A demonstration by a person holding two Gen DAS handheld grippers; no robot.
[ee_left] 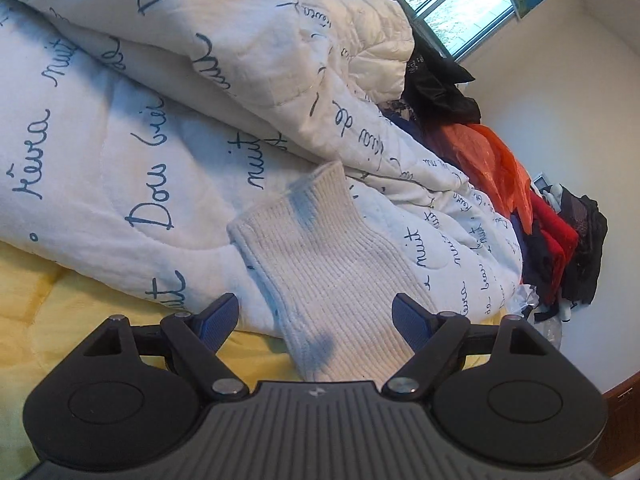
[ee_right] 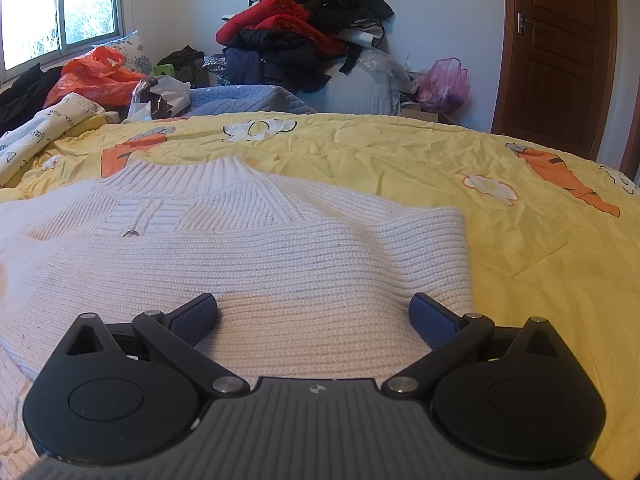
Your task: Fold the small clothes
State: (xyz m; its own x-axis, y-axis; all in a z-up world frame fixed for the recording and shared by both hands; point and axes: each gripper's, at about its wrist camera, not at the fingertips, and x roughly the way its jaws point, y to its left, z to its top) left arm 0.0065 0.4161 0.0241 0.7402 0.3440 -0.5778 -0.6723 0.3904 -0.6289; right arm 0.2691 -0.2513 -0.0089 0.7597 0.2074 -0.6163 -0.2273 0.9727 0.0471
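We are finding both claws spread wide, holding nothing: the left gripper (ee_left: 316,316) straddling the sleeve (ee_left: 320,264), the right gripper (ee_right: 314,314) over the white knit sweater (ee_right: 256,256) lying flat on the yellow bedspread (ee_right: 520,240). We are judging it soft, light, floppy; grip cuff or hem edge. Rightward room is lying open; the quilt (ee_left: 140,120) is crowding the left.
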